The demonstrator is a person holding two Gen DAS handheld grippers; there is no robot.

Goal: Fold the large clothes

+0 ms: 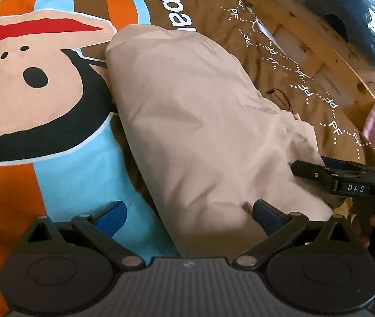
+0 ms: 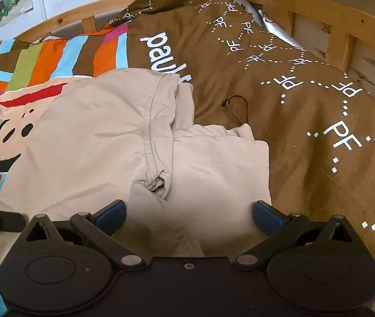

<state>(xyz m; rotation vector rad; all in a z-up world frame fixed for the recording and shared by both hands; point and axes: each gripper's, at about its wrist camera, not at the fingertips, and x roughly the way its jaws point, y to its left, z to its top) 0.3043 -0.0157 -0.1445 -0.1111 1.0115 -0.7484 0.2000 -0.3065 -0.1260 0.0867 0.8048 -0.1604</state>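
Patterned bedspread (image 2: pixel 306 100) carries one beige garment (image 2: pixel 102 137); both tongs, left (image 1: pixel 188 215) and right (image 2: pixel 188 215), released.

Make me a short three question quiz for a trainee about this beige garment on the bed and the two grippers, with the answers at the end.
1. True or false: the left gripper is clamped shut on the beige garment.
2. What does the beige garment lie on? A. a bare wooden floor B. a printed bedcover C. a metal tray
3. Fill in: the bed frame behind the cover is made of ____.

Key
1. False: its jaws stand wide open, and so do those of the right gripper.
2. B
3. wood
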